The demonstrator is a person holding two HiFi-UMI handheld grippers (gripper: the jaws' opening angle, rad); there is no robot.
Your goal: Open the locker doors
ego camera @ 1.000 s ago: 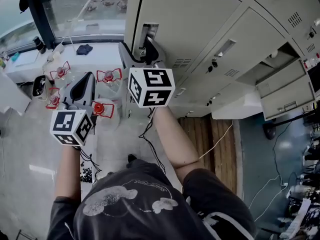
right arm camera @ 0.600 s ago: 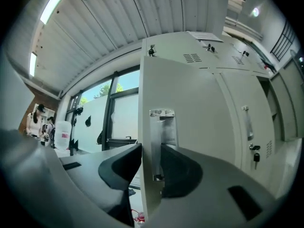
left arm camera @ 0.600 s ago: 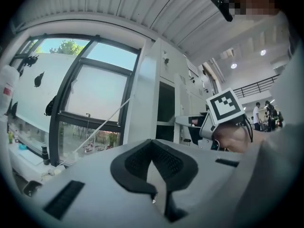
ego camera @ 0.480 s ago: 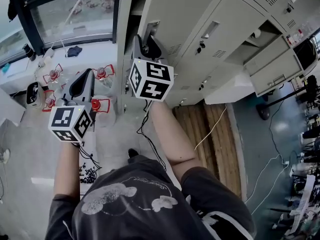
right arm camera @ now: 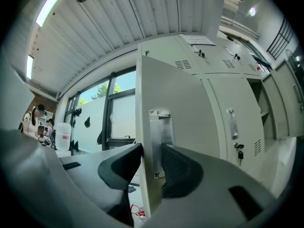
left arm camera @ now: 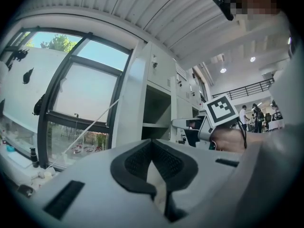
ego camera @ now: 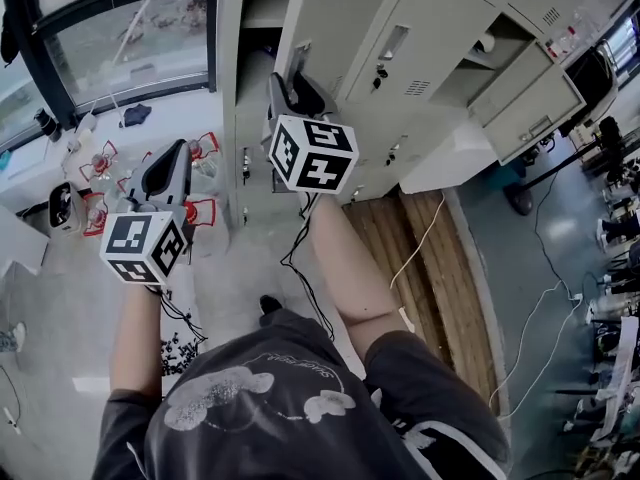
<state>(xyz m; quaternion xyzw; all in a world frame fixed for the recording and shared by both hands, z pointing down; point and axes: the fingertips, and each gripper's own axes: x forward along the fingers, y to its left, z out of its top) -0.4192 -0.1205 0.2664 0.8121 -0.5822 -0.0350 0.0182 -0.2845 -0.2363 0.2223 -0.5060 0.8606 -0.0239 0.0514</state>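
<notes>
Left gripper: pads clenched together on nothing, held idle out from the locker bank, window beyond.

Right gripper: we read it as grasping the free edge of the locker door at the metal handle plate, one pad on each face, jaws opening a touch. The door stands partly swung out at the bank's left end.

Risk, as we judge it: thin smooth sheet slips from a loosening pinch and the door swings back. Pulling off the hinge arc would twist the edge free.

Neighbour door, right: shut.
</notes>
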